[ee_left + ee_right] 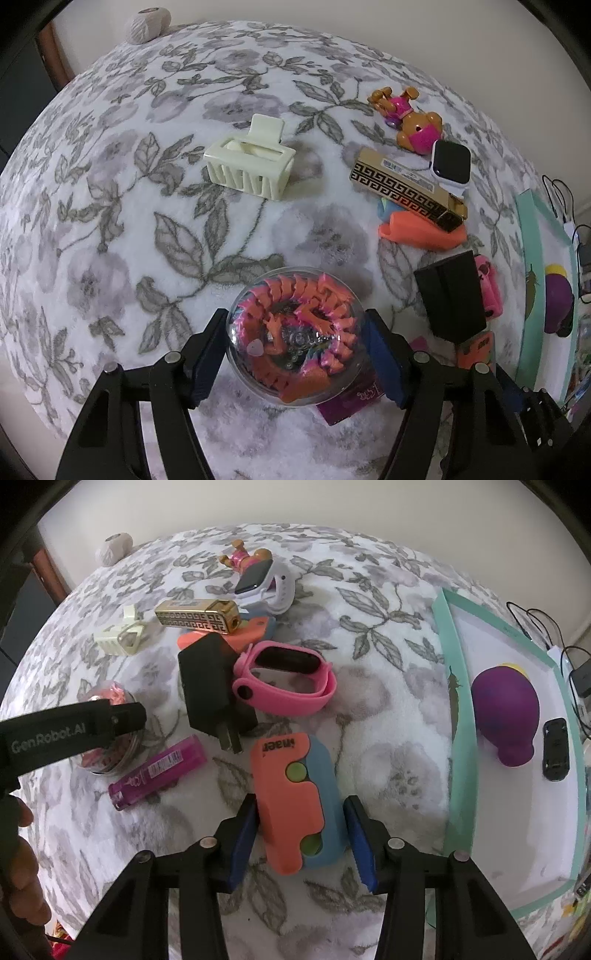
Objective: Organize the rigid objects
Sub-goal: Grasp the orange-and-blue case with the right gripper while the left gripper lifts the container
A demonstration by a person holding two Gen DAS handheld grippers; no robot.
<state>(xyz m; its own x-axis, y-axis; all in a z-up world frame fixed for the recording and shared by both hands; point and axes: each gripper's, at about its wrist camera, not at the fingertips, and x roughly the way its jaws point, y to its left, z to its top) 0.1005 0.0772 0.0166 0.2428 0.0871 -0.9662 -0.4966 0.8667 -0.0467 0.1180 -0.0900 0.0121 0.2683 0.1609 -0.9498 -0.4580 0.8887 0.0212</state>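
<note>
My left gripper (295, 354) is open around a clear dome (295, 338) with an orange and pink dragon inside; the fingers stand at its sides with small gaps. The dome also shows in the right wrist view (110, 738), partly behind the left gripper's arm. My right gripper (301, 845) is open around an orange and blue toy (295, 805) lying on the floral blanket (388, 716), apart from both pads. A teal-rimmed tray (456, 716) at the right holds a purple toy (506, 709) and a small black device (555, 747).
Loose on the blanket are a black charger (210, 686), pink band (284, 679), magenta lighter (159, 771), gold box (199, 618), white watch (266, 581), cream clip (249, 162) and a bear toy (406, 114). Cables (576, 664) lie past the tray.
</note>
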